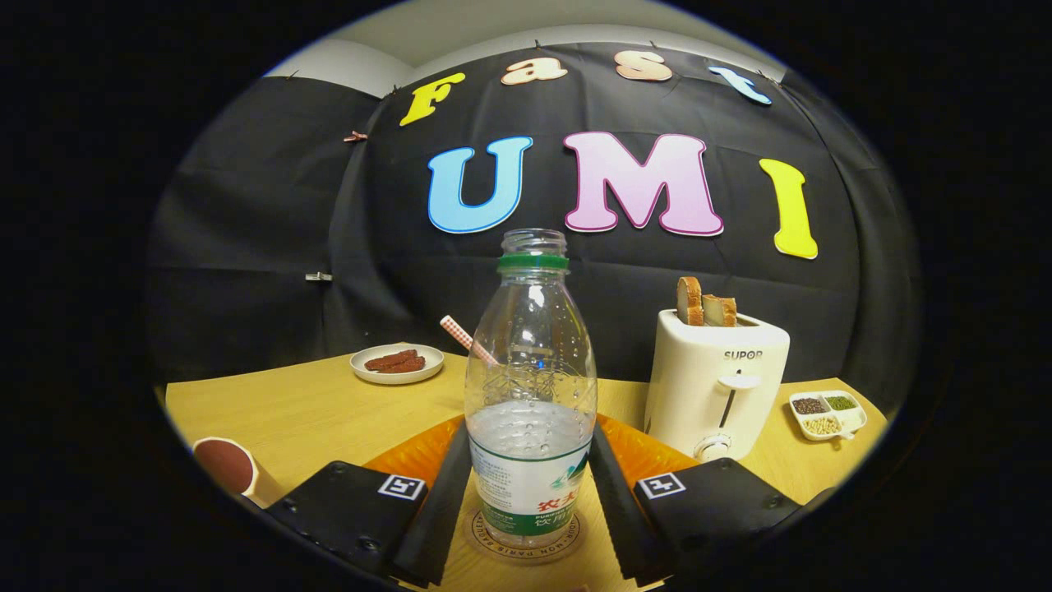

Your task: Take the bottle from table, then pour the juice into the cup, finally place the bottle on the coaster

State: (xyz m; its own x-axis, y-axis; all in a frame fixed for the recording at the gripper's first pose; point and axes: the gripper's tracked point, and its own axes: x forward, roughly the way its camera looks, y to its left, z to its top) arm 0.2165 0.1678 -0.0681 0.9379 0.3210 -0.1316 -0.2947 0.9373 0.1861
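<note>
Looking forward along my claw [530, 501], I see its two fingers [440, 501] standing on either side of a clear plastic bottle [530, 395]. The bottle has a green neck ring, no cap on its mouth and a white and green label around its lower part. It is upright, and clear liquid fills it to a little under half. Both fingers lie right against the bottle's lower sides, but I cannot tell whether they press on it or have just let go.

The bottle's base rests on a round pale coaster [526, 538] with a ring of lettering around its rim, which lies on the light wooden counter [312, 411] between my fingers. Just behind the bottle is an orange round mat [411, 452], showing on both sides of it. A straw [464, 337] with a red and white check pattern rises at a slant from behind the bottle's left shoulder.

Near my left finger stands a white paper cup [226, 464] holding dark red liquid. Farther back on the left is a small white plate [397, 363] with brown strips of food. Beyond my right finger stands a cream toaster [715, 382] with two slices of bread [705, 302] sticking out of its top. To its right is a small white divided dish [828, 413] holding dark, green and pale grains.
</note>
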